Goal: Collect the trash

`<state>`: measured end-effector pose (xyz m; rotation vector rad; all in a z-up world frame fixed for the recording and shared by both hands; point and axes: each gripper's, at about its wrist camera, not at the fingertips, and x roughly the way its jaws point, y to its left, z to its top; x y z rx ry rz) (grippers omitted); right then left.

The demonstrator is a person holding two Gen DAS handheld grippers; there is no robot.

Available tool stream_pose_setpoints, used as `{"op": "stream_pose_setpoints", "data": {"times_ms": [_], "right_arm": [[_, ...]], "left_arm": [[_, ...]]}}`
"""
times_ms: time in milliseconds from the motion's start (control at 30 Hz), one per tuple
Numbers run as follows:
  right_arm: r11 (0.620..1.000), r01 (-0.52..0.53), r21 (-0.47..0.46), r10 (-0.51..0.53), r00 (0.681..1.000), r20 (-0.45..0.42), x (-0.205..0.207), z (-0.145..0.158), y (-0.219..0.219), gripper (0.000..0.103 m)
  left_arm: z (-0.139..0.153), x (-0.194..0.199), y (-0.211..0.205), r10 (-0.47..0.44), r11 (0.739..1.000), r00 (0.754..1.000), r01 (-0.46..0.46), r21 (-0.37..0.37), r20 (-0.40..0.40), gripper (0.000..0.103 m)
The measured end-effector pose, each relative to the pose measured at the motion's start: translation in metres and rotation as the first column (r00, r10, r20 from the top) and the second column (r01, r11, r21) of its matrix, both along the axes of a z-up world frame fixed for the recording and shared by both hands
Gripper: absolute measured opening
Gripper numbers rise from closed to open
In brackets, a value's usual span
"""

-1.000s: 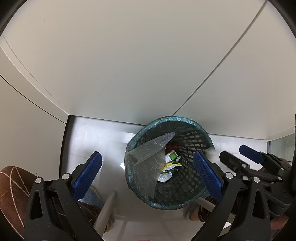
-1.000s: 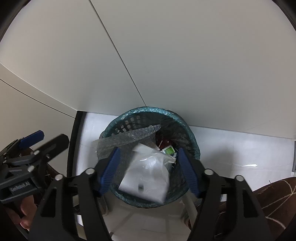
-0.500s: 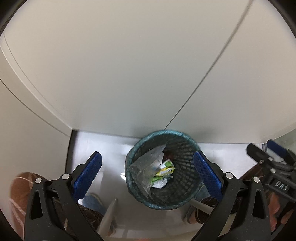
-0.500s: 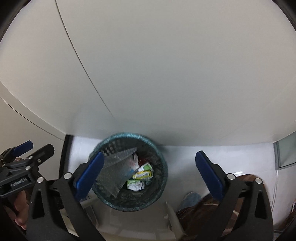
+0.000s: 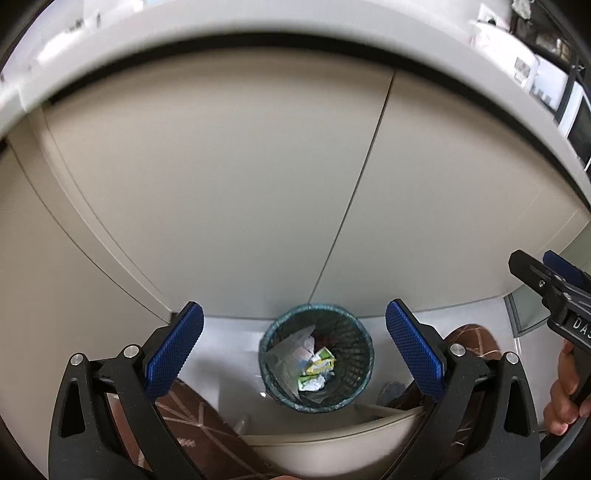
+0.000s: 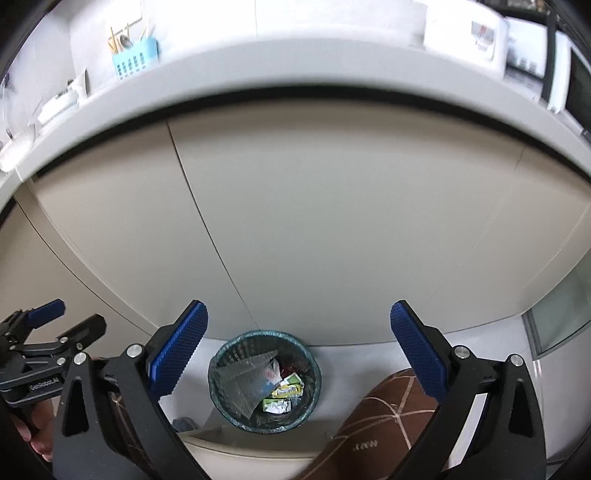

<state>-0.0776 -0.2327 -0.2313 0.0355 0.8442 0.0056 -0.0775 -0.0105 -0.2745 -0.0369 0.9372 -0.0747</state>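
beige cabinet front [image 6: 332, 229], split by thin door seams, fills most of both views, capped by a pale counter edge [image 6: 258, 70] that arcs across the top. white floor [image 6: 347, 354] shows below the doors. at the bottom of each view, the curved rim of a cream seat [image 5: 325, 439] and brown trousers with thin light lines [image 6: 388, 410].

on the floor against the cabinet base, a teal mesh wastebasket [image 6: 225, 402], also seen from the left wrist [image 5: 354, 387], standing upright well below both tools and framed between each pair of fingers. inside it, a crumpled sheet of clear bubble wrap [image 6: 243, 380] leaning on the left inner wall, beside it green and yellow wrappers [image 6: 290, 387] with a scrap of white paper [image 6: 277, 407] just under them, and something dark red at the far side, too small to tell.

left gripper [image 5: 293, 347] spread wide, blue pads far apart, nothing between them, nothing touched. right gripper [image 6: 299, 345] likewise at full spread, pads clear of everything, holding nothing. each tool also visible at the edge of the other's view, with a hand [image 5: 561, 391] wrapped round the right one's handle.

up on the counter, blurred: a light blue holder with sticks or utensils [image 6: 135, 61] at the left, a white box-like appliance [image 6: 465, 33] at the right.
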Motion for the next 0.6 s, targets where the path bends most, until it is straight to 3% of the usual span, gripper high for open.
{"op": "stream_pose_setpoints", "data": {"times_ms": [267,600], "right_arm": [[0.999,0.029,-0.028,-0.027,0.996,0.088,-0.039,0.078,0.003,0.095],[0.999,0.050,0.000,-0.050,0.989,0.141,-0.059,0.123,0.004,0.095]], "left_arm": [[0.079,-0.031,0.002,0.014,1.000,0.994,-0.014,0.002,0.106,0.097],[0.122,-0.046,0.000,0.014,1.000,0.987,-0.015,0.003,0.161,0.097]]}}
